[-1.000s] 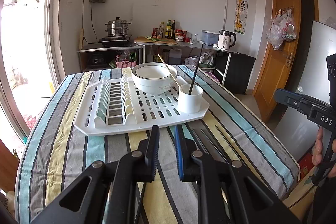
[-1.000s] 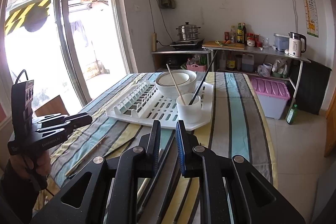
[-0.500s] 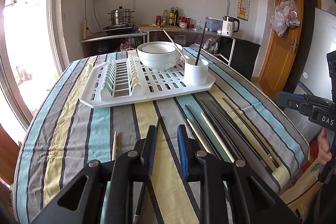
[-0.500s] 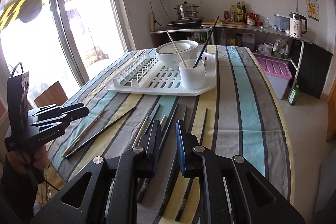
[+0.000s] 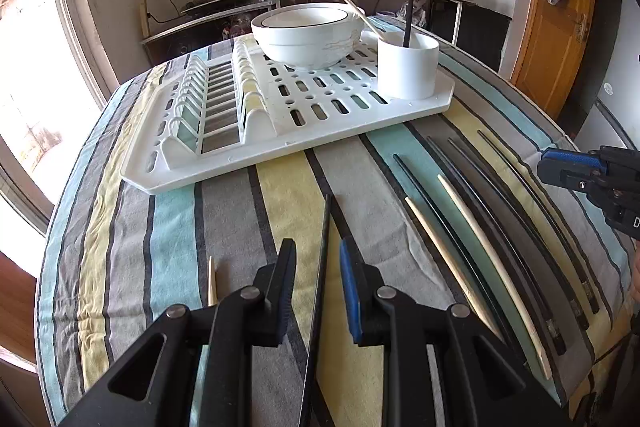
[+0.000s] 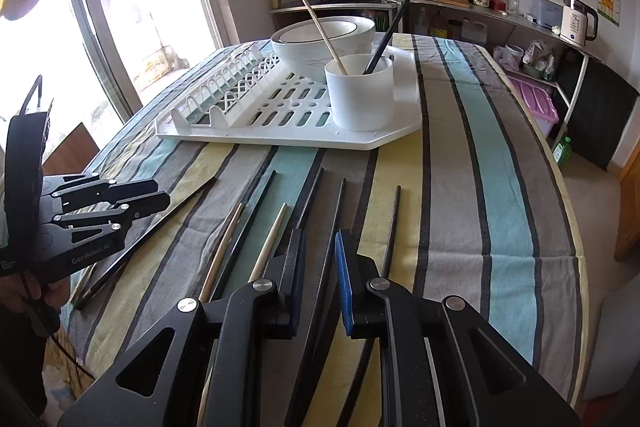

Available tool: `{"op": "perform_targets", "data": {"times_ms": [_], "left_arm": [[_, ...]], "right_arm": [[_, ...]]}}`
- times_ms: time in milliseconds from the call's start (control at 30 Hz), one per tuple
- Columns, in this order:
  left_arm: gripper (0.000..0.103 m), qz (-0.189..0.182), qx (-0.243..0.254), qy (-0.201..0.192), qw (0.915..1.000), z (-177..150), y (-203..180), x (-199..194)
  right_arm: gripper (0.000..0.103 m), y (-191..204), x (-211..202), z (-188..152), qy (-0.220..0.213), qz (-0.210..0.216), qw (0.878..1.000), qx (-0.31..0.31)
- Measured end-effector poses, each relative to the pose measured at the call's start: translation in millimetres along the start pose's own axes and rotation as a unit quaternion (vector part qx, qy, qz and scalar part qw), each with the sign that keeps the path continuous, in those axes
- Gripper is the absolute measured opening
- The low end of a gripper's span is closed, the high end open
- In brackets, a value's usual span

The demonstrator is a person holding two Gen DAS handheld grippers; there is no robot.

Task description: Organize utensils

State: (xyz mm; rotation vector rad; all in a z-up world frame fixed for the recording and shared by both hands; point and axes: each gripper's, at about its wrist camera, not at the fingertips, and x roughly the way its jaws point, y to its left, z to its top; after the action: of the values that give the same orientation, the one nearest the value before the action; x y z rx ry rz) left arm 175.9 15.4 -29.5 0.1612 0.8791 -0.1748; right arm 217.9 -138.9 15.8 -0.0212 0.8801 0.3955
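Several black and wooden chopsticks lie loose on the striped tablecloth. In the left wrist view my left gripper (image 5: 316, 269) is open, low over the table, with one black chopstick (image 5: 325, 227) lying between its jaws, not gripped. A short wooden chopstick (image 5: 212, 279) lies to its left. In the right wrist view my right gripper (image 6: 320, 259) is open over a black chopstick (image 6: 338, 211); wooden chopsticks (image 6: 272, 239) lie to its left. A white cup (image 6: 360, 91) on the white drying rack (image 6: 256, 123) holds one wooden and one black chopstick.
White bowls (image 5: 308, 33) stand stacked on the rack behind the cup. The right gripper shows at the right edge of the left wrist view (image 5: 560, 171); the left gripper shows at the left of the right wrist view (image 6: 136, 197). The table edge drops off at the right.
Both grippers have dropped and tilted down toward the loose chopsticks near the front of the table. A black chopstick now lies between each gripper's jaws.
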Motion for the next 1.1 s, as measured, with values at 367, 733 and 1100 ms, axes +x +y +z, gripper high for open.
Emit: {"op": "perform_targets", "data": {"times_ms": [367,733,1100], "left_arm": [[0.024,-0.004,0.024,0.038,0.999,14.9,-5.7,28.7],[0.024,0.002,0.03,0.044,0.9986,20.5,-7.9,38.8],[0.005,-0.013,0.021,0.058,0.998,24.7,-11.0,42.0]], "right_arm": [[0.015,-3.8,48.1,23.0,0.051,-0.02,0.998,-0.004],[0.013,-3.1,70.9,30.7,0.076,-0.033,0.997,-0.006],[0.005,-5.3,72.0,34.8,0.083,-0.016,0.996,0.003]]}}
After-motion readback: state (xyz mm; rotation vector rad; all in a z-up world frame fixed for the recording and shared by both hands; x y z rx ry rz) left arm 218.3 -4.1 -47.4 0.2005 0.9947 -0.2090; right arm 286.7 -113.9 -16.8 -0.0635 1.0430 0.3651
